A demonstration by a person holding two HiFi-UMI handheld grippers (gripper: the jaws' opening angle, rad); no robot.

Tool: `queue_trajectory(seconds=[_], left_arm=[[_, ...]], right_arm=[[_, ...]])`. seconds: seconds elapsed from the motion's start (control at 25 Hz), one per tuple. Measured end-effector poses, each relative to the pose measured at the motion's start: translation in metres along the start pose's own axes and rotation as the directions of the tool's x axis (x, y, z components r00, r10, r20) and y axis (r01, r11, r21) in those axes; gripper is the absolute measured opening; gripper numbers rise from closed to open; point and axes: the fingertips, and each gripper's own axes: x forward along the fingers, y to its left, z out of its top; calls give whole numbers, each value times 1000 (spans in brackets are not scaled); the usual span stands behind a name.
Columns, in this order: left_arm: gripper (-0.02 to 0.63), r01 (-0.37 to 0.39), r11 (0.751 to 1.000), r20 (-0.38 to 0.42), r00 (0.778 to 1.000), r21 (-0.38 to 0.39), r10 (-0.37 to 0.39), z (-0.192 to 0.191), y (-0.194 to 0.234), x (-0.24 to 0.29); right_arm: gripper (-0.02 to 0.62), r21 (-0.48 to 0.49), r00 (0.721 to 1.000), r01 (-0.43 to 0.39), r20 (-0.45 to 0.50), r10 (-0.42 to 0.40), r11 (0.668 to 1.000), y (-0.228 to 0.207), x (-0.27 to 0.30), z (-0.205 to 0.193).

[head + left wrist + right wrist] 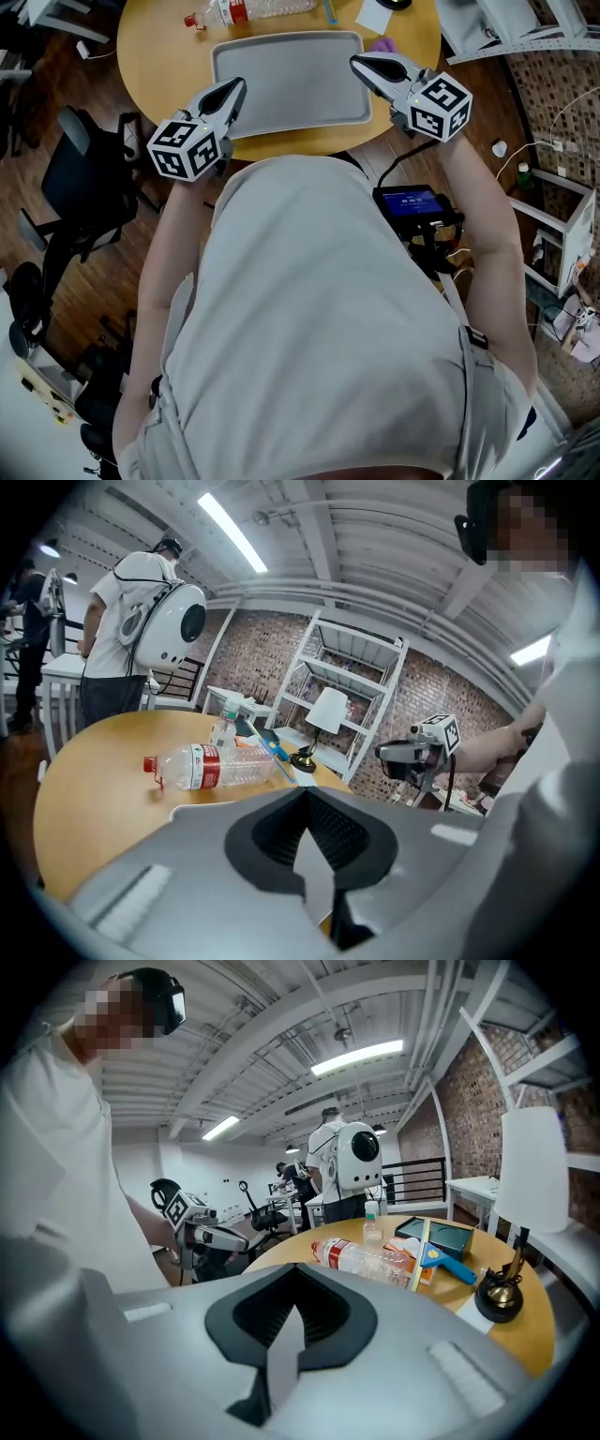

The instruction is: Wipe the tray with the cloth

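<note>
The grey tray (pixel 286 80) lies bare on the round wooden table (pixel 159 56); its pale rim (pixel 187 808) shows just past my left jaws. A small purple cloth (pixel 382 44) lies on the table by the tray's far right corner, mostly hidden behind my right gripper. My left gripper (pixel 239 86) hovers over the tray's near left corner, jaws together and empty (pixel 305 794). My right gripper (pixel 356 62) is raised over the tray's right edge, shut on nothing (pixel 295 1269). Each gripper sees the other: the right (pixel 412 752), the left (pixel 211 1235).
A clear plastic bottle (pixel 253 9) with a red label lies beyond the tray. A white paper (pixel 375 14), a blue-handled tool (pixel 450 1265) and a lamp base (pixel 497 1297) sit at the far side. A black chair (pixel 80 187) stands to the left, and a person with a white backpack (pixel 141 639) beyond the table.
</note>
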Motion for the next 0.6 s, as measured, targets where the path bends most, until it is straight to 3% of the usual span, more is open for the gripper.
queue_trajectory(seconds=[0.2, 0.6], left_arm=[[0, 5, 998, -17, 1000, 69, -4, -1, -14, -6], [0, 74, 988, -50, 996, 134, -68, -3, -42, -2]], right_arm=[[0, -24, 1000, -5, -12, 5, 1000, 15, -3, 0], [0, 5, 999, 33, -9, -33, 999, 29, -12, -15]])
